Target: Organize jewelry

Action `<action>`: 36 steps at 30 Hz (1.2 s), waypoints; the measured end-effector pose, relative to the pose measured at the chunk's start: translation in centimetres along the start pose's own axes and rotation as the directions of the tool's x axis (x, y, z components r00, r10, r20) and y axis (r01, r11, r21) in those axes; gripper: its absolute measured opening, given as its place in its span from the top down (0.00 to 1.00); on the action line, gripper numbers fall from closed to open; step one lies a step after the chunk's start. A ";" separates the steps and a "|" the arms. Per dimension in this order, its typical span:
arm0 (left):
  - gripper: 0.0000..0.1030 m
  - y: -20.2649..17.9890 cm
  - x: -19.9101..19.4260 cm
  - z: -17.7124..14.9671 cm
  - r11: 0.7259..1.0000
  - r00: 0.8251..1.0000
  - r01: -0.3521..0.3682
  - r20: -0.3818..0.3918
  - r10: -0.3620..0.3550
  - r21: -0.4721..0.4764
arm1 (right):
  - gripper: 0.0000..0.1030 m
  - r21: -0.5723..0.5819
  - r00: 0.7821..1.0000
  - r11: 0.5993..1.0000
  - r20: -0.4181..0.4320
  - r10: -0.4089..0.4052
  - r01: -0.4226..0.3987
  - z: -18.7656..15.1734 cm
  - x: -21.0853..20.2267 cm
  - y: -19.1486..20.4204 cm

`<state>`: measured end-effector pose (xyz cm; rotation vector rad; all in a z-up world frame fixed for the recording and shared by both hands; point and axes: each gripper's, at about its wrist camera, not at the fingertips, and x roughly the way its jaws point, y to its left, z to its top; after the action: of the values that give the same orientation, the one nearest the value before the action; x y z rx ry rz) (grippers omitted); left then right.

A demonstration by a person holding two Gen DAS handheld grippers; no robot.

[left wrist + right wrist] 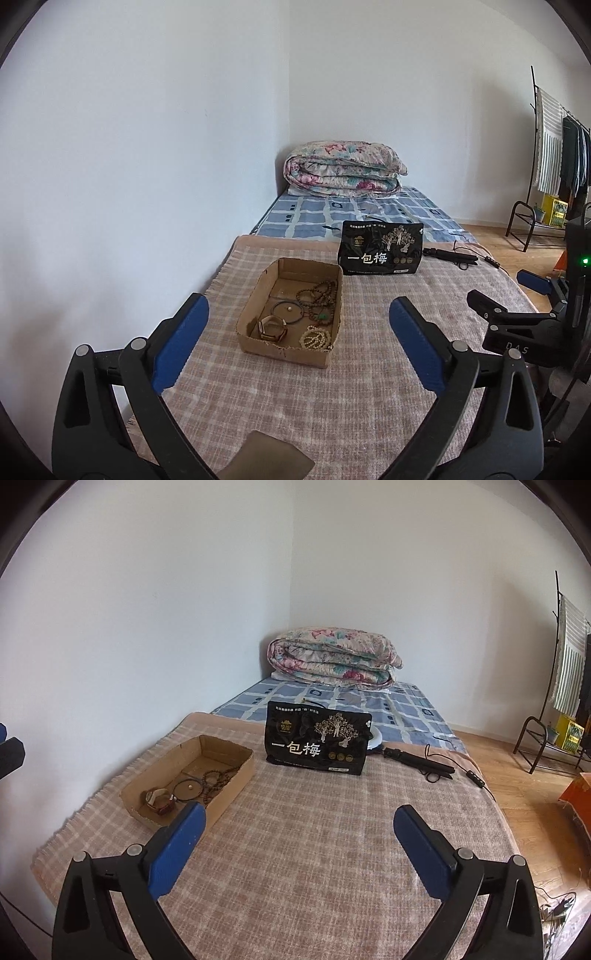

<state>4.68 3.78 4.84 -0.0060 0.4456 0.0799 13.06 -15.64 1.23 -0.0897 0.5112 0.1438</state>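
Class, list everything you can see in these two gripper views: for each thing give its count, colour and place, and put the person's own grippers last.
cardboard box: one, brown, open, left on the checked blanket
jewelry: several pieces, brown beads, pale beads, a dark ring, a watch, all inside the box
black bag: one, black with white characters, upright behind the box
checked blanket: one, pink-beige, over the near bed
folded quilt: one, floral, far end of the bed
black folded stand: one, with cable, right of the bag
clothes rack: one, dark, far right
left gripper: blue pads, open, empty
right gripper: blue pads, open, empty
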 end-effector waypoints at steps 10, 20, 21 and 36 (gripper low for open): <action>0.00 0.5 -0.6 -0.7 0.999 0.999 -0.032 -0.002 0.032 -0.027 | 0.00 0.047 0.999 0.999 -0.050 0.001 0.001 -0.5 1.3 -1.1; 0.00 0.2 -0.6 -1.0 0.999 0.999 -0.038 -0.005 0.038 -0.015 | 0.00 0.065 0.999 0.998 -0.051 0.009 -0.005 -0.7 1.4 -1.7; 0.00 0.2 -0.6 -1.0 0.999 0.999 -0.039 -0.005 0.039 -0.017 | 0.00 0.063 0.999 0.998 -0.051 0.009 -0.006 -0.7 1.4 -1.7; 0.00 0.0 -0.9 -0.9 0.999 0.999 -0.038 0.000 0.038 -0.014 | 0.00 0.063 0.999 0.998 -0.050 0.009 -0.006 -0.7 1.4 -1.6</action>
<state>3.50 3.72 4.43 -0.0114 0.4448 0.1205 14.20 -17.18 -0.04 -0.0301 0.5659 0.1330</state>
